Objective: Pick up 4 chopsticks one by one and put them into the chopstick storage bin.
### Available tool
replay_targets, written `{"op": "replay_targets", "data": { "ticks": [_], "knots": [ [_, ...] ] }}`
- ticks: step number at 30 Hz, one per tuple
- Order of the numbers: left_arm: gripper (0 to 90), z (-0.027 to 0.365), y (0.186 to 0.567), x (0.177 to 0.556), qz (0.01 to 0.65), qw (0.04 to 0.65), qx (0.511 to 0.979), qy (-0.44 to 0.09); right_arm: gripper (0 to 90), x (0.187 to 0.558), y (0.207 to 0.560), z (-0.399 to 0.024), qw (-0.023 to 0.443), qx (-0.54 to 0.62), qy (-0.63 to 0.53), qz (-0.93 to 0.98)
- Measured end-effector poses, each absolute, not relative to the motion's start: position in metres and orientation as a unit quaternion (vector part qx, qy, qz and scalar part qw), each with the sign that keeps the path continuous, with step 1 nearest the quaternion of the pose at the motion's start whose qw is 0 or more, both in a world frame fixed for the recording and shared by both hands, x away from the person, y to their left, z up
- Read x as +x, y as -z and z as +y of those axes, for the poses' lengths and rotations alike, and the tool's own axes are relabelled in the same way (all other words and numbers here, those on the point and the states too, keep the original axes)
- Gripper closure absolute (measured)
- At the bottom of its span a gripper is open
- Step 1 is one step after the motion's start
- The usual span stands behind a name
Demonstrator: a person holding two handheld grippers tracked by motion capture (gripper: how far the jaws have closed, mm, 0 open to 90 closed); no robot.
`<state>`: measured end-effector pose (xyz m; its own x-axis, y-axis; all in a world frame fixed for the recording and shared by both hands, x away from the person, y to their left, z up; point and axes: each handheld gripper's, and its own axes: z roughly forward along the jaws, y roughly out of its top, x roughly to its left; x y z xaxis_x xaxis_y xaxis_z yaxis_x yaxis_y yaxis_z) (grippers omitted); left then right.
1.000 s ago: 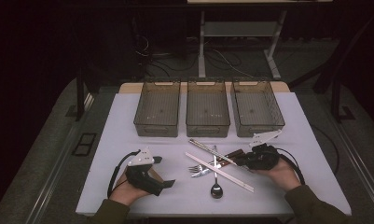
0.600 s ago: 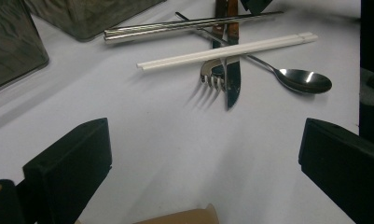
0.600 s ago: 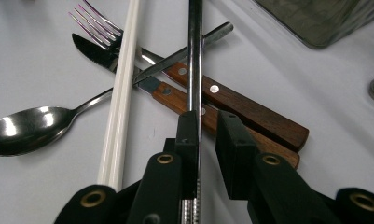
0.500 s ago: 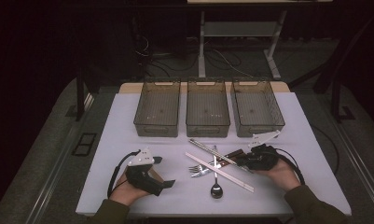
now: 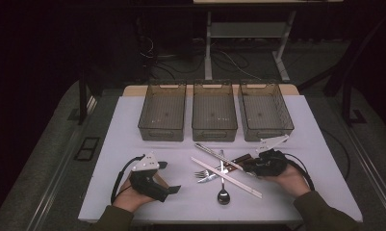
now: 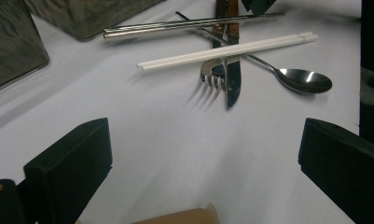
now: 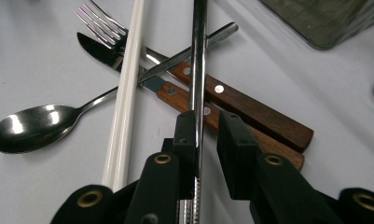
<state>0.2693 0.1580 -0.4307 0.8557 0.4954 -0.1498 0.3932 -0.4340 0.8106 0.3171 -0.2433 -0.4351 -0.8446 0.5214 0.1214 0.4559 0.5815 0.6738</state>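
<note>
A heap of cutlery lies mid-table: metal chopsticks (image 5: pixel 218 155), white chopsticks (image 5: pixel 226 177), a spoon (image 5: pixel 223 195), and a fork (image 5: pixel 200 174) and a knife (image 7: pixel 96 49) with wooden handles (image 7: pixel 250 109). My right gripper (image 5: pixel 249 166) rests at the heap's right end. Its jaws have just been opening a little. The metal chopsticks (image 7: pixel 198 56) run between them, against one pad with a gap to the other. My left gripper (image 5: pixel 168 177) rests on the table left of the heap, jaws wide open and nothing between them. From the left gripper (image 6: pixel 205 163) the fork (image 6: pixel 212 77) and spoon (image 6: pixel 306 80) lie ahead.
Three empty dark see-through bins stand in a row behind the cutlery: left (image 5: pixel 162 115), middle (image 5: pixel 214 115), right (image 5: pixel 265 114). The white table top (image 5: pixel 133 130) ends near my forearms at the front. Desk legs and cables stand on the floor behind the table.
</note>
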Motion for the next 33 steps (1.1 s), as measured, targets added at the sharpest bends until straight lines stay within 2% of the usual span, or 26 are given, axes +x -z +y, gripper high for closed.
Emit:
{"op": "replay_targets", "data": {
  "ticks": [33],
  "knots": [
    [1.4,0.1578,0.4307,0.2691,0.263,0.463,0.845,-0.055,79.5,0.3163,0.4420,-0.2370,0.048,0.259,-0.323,0.909]
  ]
}}
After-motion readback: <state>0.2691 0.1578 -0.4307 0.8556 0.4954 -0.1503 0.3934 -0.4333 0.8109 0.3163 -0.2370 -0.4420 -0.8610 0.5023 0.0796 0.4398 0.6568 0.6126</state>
